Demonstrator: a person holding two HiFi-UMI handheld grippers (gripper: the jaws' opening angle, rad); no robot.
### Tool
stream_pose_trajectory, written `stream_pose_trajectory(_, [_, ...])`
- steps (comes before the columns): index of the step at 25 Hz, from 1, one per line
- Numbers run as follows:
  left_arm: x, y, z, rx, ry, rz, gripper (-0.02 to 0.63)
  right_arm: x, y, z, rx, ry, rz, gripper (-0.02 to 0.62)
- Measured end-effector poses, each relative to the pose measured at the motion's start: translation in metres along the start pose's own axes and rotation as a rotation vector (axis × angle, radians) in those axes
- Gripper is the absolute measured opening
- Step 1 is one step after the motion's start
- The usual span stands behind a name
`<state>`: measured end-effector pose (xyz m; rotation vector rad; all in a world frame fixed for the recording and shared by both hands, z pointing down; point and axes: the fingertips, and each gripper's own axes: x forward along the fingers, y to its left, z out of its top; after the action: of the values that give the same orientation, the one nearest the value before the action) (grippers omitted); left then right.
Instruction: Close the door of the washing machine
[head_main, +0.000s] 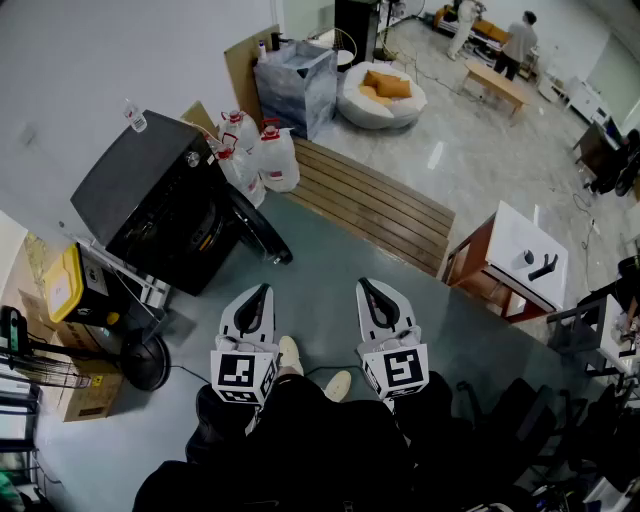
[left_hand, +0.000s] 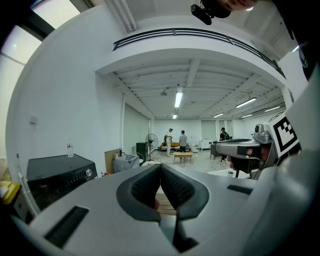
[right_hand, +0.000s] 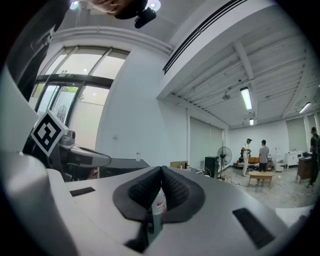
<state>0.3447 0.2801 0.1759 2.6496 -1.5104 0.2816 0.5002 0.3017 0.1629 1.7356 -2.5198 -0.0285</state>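
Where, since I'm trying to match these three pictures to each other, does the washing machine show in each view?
Head view: the washing machine is at upper left, against the wall.
Left gripper view: it is at lower left.
Right gripper view: it is a dark strip left of centre, just above the jaws.
Shared landmark: the small bottle standing on its top.

Plastic jugs (head_main: 275, 158) (red-capped) are standing beside a slatted wooden platform (head_main: 375, 205), while two people (head_main: 518, 42) are standing near a low table (head_main: 495, 84) at the room's far end.
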Motion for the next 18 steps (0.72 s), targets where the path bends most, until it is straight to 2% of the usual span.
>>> stream_pose_trajectory(4, [0.002, 0.004, 0.001, -0.003, 0.002, 0.002, 0.025, 0.003, -0.003, 0.001, 0.034, 0.006, -0.018, 0.017])
stream_pose_trajectory(11, [0.015, 0.020, 0.000, -0.014, 0.003, -0.006, 0.025, 0.023, -0.001, -0.001, 0.037, 0.013, -0.023, 0.017])
stream_pose_trajectory(18, [0.041, 0.057, 0.010, -0.023, -0.006, -0.011, 0.025, 0.067, 0.000, 0.006, 0.016, 0.024, -0.027, 0.017])
